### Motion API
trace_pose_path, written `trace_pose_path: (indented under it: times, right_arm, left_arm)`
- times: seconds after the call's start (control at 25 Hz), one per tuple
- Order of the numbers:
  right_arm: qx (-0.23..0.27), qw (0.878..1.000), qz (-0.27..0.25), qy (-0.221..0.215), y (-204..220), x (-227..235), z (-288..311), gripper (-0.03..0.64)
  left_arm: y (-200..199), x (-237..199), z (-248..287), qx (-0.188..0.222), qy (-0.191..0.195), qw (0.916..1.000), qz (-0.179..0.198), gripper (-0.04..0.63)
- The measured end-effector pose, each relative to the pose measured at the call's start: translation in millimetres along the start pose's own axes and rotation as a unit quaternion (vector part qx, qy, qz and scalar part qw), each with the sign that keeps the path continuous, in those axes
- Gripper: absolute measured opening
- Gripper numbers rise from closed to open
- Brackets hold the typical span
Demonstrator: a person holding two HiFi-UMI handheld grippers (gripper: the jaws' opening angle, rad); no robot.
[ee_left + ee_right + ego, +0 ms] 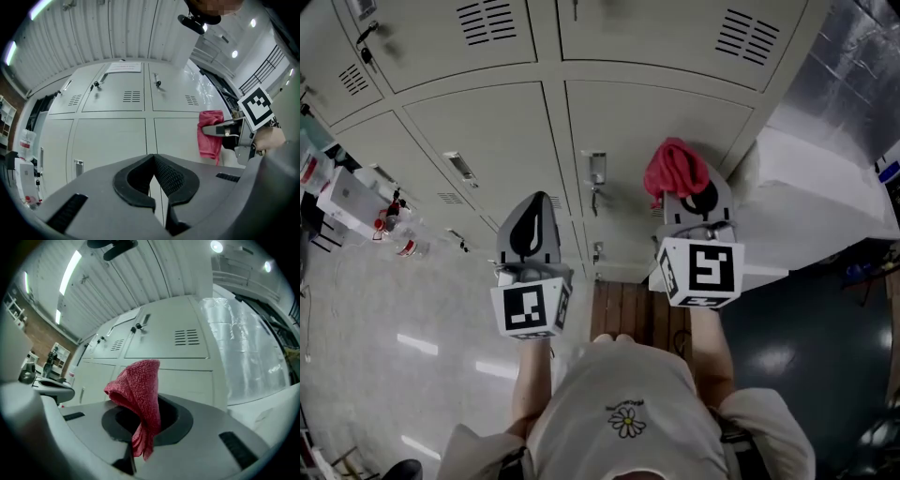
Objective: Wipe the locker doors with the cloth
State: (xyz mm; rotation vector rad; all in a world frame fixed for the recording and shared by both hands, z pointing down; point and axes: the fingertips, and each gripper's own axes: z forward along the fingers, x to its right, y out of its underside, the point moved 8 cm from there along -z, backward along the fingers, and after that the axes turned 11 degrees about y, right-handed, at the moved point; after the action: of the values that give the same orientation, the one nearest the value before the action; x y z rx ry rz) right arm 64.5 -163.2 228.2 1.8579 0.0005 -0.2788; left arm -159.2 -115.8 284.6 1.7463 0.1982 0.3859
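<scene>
Right gripper is clamped on the red cloth, held up near the locker door. Left gripper is closed on nothing. I'd press the cloth flat first, then sweep in overlapping passes around the handle.

Print on white sheet atop lockers illegible

Each unit is built as a grey moulded body. On the left gripper and the right gripper, the jaws are lined with black pads bearing a fine grid texture. Dark rectangular slots are cut into the body flanks. A white cube printed with black square markers is fitted behind each body. A light short-sleeved shirt with a daisy print is worn.
</scene>
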Motion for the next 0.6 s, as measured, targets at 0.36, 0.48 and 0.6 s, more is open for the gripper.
trace_pose_path:
  times: [0.36, 0.48, 0.6]
  right_arm:
    - [-0.023, 0.993, -0.013, -0.114, 44.5, -107.6, 33.8, 0.029]
    - [-0.031, 0.992, -0.038, -0.114, 57.4, -125.7, 46.9, 0.029]
    - [-0.036, 0.992, -0.052, -0.112, 61.9, -134.6, 55.3, 0.029]
  left_arm:
    - [1.9, -12.4, -19.3, -0.011, -0.028, 0.9995, 0.008, 0.017]
    - [3.1, -15.9, -24.3, -0.013, -0.037, 0.9992, 0.007, 0.017]
    - [4.9, -18.8, -26.7, -0.019, -0.04, 0.999, 0.008, 0.017]
